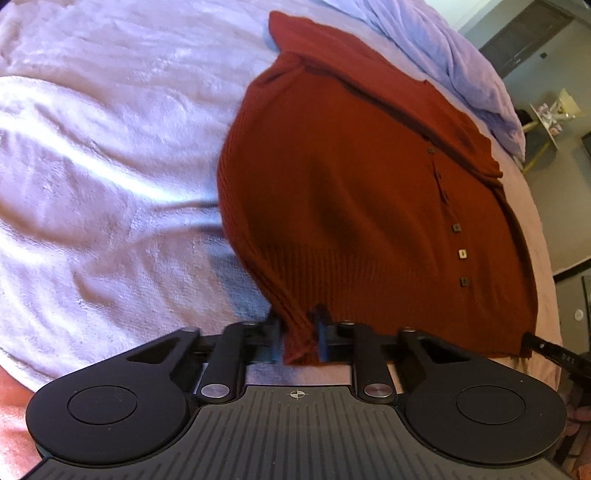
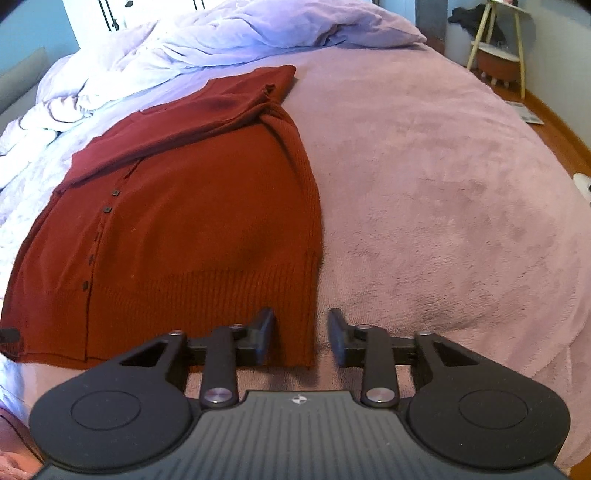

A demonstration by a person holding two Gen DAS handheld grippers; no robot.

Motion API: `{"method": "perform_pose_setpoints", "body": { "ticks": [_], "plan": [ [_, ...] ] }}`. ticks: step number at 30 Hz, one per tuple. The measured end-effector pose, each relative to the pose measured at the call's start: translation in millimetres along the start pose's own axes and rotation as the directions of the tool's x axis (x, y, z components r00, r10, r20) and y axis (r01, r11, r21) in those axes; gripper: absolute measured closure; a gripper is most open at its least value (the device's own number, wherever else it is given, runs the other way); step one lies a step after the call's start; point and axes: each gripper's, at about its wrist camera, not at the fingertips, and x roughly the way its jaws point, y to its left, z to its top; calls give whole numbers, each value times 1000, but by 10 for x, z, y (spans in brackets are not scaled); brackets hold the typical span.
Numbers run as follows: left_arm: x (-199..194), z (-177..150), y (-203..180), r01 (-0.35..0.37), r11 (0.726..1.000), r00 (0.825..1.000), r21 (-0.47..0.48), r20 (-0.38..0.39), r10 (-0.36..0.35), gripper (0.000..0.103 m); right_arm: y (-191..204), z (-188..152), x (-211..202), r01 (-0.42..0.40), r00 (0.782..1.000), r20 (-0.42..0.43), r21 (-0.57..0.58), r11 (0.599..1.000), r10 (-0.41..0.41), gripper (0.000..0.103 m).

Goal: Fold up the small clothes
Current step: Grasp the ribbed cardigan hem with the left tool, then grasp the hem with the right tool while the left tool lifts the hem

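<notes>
Open pink blanket [image 2: 443, 184] right of rust cardigan [image 2: 184, 221]: free passage. Rumpled lilac duvet [image 2: 221, 37] heaped behind cardigan blocks far side. Wooden side table [image 2: 495, 44] stands off bed, far right.

No words or numbers can be read; faint marks on a black bar [image 1: 554, 355] are blurred.

Pink blanket [image 2: 443, 184], rumpled lilac duvet [image 2: 258, 29], small side table [image 2: 495, 40].
</notes>
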Motion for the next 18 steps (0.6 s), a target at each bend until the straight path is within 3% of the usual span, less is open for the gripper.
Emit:
{"method": "perform_pose_setpoints", "body": {
  "ticks": [2,7,18],
  "plan": [
    [17,6,13,14,1000,1000,2,-10,-14,90,-30,-4,-1,-15,1000,-3,6,1000,15,89],
    [36,37,64,42,999,999,-20,-28,-42,91,-94,3,-10,-54,998,-21,37,998,55,93],
    [59,143,80,63,998,997,-1,-45,-63,94,-110,76,73,-125,988,-81,64,990,130,92]
  ]
}}
